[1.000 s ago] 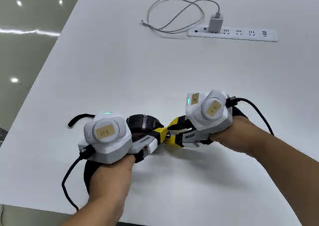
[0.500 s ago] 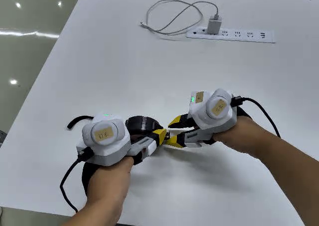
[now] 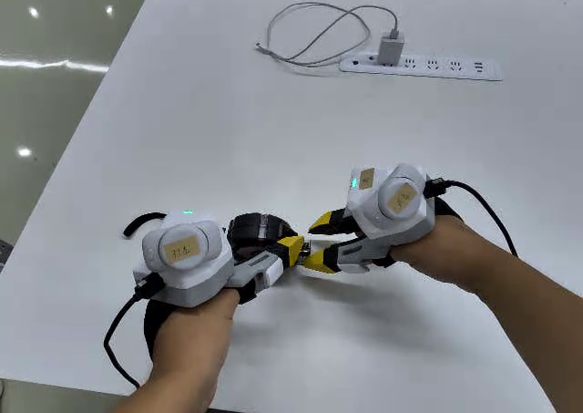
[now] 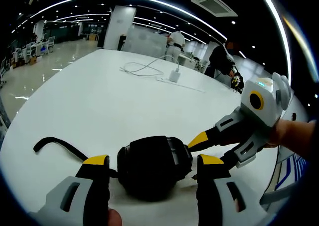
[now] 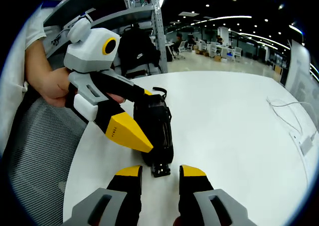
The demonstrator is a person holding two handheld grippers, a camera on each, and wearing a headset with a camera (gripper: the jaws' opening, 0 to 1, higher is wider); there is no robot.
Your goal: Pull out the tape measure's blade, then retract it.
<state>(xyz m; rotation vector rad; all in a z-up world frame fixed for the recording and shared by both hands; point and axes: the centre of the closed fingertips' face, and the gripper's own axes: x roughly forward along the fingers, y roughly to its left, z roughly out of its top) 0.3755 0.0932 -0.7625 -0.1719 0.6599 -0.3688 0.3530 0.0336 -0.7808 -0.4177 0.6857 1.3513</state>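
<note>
A black tape measure [image 3: 258, 231] lies on the white table [image 3: 228, 112] near its front edge. My left gripper [image 3: 278, 249] is shut on the case, one yellow-tipped jaw on each side of the tape measure [image 4: 154, 166]. Its black wrist strap [image 4: 55, 145] trails off to the left. From the right, my right gripper [image 3: 311, 242] faces the case's mouth. In the right gripper view the tape measure [image 5: 157, 126] points its blade tab [image 5: 160, 170] at me. My right gripper [image 5: 160, 172] stands open around that tab, a jaw on each side with a small gap. No blade shows outside the case.
A white power strip [image 3: 419, 65] with a charger [image 3: 392, 48] and a looped white cable [image 3: 310, 30] lies at the table's far side. The table's left edge [image 3: 91, 112] drops to a shiny floor. Black cords trail from both grippers toward the person.
The left hand and its gripper have sunk slightly toward the lower left with the tape measure. The right gripper stays at the case's mouth, nearly unmoved.
</note>
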